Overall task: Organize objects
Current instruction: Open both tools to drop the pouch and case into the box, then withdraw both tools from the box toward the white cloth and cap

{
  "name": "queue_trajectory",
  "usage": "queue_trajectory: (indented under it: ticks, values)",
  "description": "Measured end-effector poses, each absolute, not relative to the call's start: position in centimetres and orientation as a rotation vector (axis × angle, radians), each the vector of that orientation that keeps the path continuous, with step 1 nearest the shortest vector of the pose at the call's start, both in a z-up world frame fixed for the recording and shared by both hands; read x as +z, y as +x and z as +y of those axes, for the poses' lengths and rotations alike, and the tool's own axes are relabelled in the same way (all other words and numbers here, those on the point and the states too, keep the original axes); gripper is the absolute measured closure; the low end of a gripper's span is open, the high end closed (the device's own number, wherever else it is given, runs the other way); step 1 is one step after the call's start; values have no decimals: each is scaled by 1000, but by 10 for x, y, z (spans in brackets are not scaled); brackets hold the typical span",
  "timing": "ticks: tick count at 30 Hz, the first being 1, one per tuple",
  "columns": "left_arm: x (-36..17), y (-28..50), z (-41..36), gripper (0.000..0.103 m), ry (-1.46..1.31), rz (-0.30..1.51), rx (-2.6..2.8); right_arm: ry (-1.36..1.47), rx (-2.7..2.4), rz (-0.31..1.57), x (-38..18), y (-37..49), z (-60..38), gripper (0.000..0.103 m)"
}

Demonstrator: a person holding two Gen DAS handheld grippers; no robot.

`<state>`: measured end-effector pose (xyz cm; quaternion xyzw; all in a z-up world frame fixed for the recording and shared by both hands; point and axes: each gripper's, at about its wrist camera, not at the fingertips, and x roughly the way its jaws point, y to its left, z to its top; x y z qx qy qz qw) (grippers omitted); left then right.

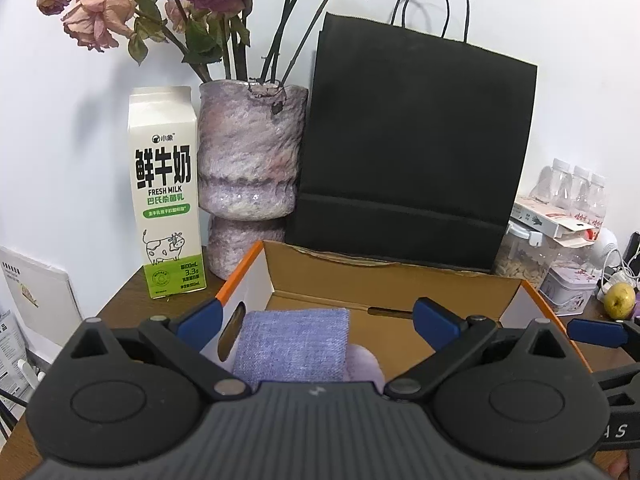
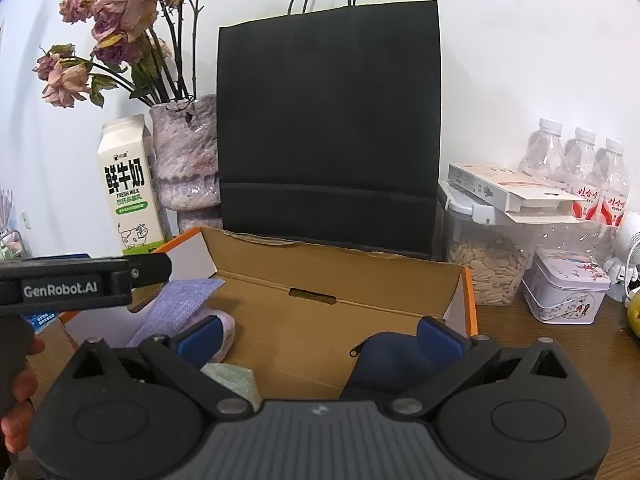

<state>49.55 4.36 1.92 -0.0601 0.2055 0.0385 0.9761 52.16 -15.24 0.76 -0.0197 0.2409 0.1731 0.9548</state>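
The open brown cardboard box (image 2: pixel 320 300) at the worktop's back edge already holds a folded purple-blue cloth (image 1: pixel 294 344) and a dark blue zip pouch (image 2: pixel 384 364). Both the left claw (image 1: pixel 320 320) and right claw (image 2: pixel 320 336) are spread wide, pinching nothing. The claws hide the box's near side, so other things inside are hard to see.

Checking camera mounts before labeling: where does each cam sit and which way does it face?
Left wrist: on the left gripper, looking forward and slightly down into the box; own open fingers frame the cloth; the right gripper's finger shows at the edge.
Right wrist: on the right gripper, same heading, above the pouch; the left gripper and a hand show beside it.
Shared: box, cloth, bag, carton, vase.
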Motion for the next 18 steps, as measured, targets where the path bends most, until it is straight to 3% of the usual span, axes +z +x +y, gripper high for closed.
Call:
queue_trajectory:
  ticks: [18]
  values:
    - [48,450,41,0,-117,369,14,-53,374,408,39,480,-159,0]
